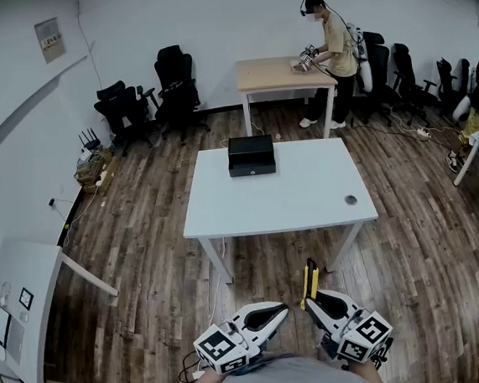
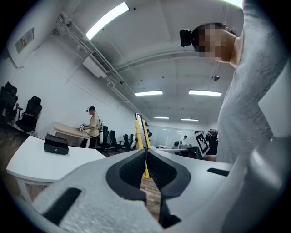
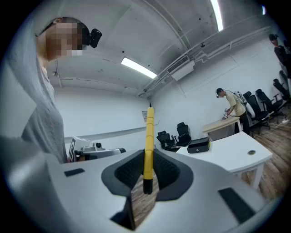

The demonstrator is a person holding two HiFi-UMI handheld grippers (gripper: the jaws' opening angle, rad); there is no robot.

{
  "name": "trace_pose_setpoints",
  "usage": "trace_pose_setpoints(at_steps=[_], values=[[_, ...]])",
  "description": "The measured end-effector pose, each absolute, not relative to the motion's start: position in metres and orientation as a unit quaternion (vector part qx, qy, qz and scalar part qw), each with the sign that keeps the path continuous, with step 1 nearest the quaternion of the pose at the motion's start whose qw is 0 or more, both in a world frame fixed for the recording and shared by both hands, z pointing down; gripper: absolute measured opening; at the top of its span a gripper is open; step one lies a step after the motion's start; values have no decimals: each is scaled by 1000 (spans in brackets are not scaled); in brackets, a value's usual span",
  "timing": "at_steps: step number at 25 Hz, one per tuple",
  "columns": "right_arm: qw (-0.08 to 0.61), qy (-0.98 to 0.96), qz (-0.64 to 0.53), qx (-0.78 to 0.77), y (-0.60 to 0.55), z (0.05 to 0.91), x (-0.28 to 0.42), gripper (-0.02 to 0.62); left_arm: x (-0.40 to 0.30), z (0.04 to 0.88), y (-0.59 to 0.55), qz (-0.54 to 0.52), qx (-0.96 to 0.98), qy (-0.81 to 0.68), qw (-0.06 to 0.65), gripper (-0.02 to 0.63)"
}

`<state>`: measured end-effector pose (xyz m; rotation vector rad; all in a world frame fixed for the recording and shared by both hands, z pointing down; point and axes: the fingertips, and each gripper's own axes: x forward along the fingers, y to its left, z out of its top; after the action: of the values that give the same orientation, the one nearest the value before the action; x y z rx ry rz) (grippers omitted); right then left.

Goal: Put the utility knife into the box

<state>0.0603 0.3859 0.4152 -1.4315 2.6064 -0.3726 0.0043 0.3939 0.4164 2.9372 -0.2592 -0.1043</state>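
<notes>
The yellow utility knife stands upright in my right gripper, which is shut on it, low in the head view and well short of the table. In the right gripper view the utility knife rises between the pads. My left gripper is beside it, jaws shut with nothing held. From the left gripper view the utility knife shows just beyond the closed jaws. The black box sits at the far edge of the white table; the black box also shows in the right gripper view.
A round grommet marks the table's right side. Behind it a person works at a wooden table. Office chairs line the back wall. Another white desk stands at the left, and wooden floor surrounds the table.
</notes>
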Motion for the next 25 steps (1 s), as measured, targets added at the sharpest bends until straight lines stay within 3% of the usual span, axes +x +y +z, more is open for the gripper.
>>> trace_pose_setpoints(at_steps=[25], values=[[72, 871, -129, -468, 391, 416, 50, 78, -6, 424, 399, -33, 989, -103, 100, 18]])
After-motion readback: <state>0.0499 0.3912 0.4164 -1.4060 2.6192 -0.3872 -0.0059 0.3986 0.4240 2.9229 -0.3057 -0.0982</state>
